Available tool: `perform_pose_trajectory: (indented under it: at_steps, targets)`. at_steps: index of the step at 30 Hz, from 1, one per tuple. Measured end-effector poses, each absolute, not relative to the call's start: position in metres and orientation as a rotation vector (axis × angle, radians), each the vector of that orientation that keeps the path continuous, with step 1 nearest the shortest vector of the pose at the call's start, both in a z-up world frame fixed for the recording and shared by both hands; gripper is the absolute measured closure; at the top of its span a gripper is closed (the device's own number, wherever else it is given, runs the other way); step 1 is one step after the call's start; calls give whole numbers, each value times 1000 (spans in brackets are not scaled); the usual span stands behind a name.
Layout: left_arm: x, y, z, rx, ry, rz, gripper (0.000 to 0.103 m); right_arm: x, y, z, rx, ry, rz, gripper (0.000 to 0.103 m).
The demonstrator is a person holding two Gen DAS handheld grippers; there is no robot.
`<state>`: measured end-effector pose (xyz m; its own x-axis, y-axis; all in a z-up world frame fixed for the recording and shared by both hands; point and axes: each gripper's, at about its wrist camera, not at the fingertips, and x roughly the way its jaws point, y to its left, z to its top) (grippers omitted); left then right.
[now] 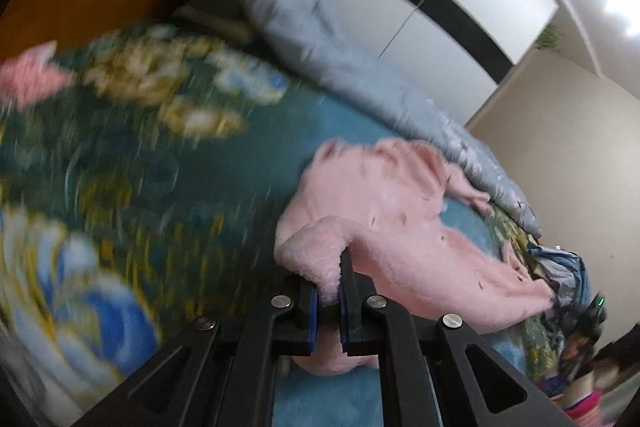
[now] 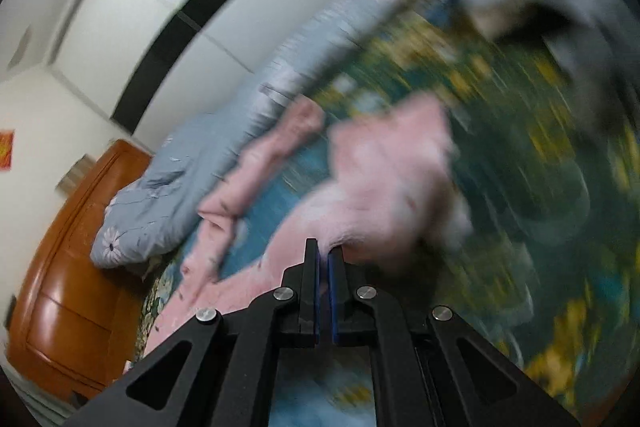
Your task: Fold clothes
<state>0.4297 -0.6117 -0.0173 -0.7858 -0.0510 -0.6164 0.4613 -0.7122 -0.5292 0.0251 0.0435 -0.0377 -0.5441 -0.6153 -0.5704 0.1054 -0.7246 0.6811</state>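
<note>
Each tool [image 1: 329, 301] [image 2: 323, 281]: black angular linkage arms, 4 silver screw heads, blue-lined finger pads [image 1: 313, 319].

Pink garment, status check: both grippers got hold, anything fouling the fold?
Left gripper shut on pink garment. Right gripper shut on it too. Garment on floral bedspread. Grey quilt beside it, not touching the grip points.

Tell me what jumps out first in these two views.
The fluffy pink garment lies sprawled on the blue-green floral bedspread, pinched at one edge by the left hand-held gripper and at another by the right hand-held gripper. Behind it, a pale blue quilt is heaped along the far side of the bed.
</note>
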Motion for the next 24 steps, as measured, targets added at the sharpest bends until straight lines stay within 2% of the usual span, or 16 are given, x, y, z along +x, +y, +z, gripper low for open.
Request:
perform_pose_trajectory:
  at_steps: [5, 11, 16, 20, 22, 23, 24]
  targets:
    - [440, -588, -22, 909, 941, -2507, 95, 47, 68, -69, 1182, -977, -2256, 100]
    - [450, -569, -41, 1045, 811, -2437, 94, 65, 81, -80, 1181, -962, -2308, 100]
    - [448, -576, -55, 1050, 898, -2379, 94, 66, 98, -86, 1184, -977, -2303, 100]
    - [441, -577, -39, 1015, 885, -2410, 89, 49, 97, -72, 1139, -947, -2319, 98]
    - [440, -579, -32, 997, 884, -2412, 81, 31, 95, -68, 1144, -928, -2337, 98]
    - [441, -580, -28, 986, 884, -2406, 74, 20, 93, -67, 1153, -920, -2342, 92]
    - [443, -582, -25, 972, 883, -2399, 69, 10, 91, -67, 1161, -917, -2349, 79]
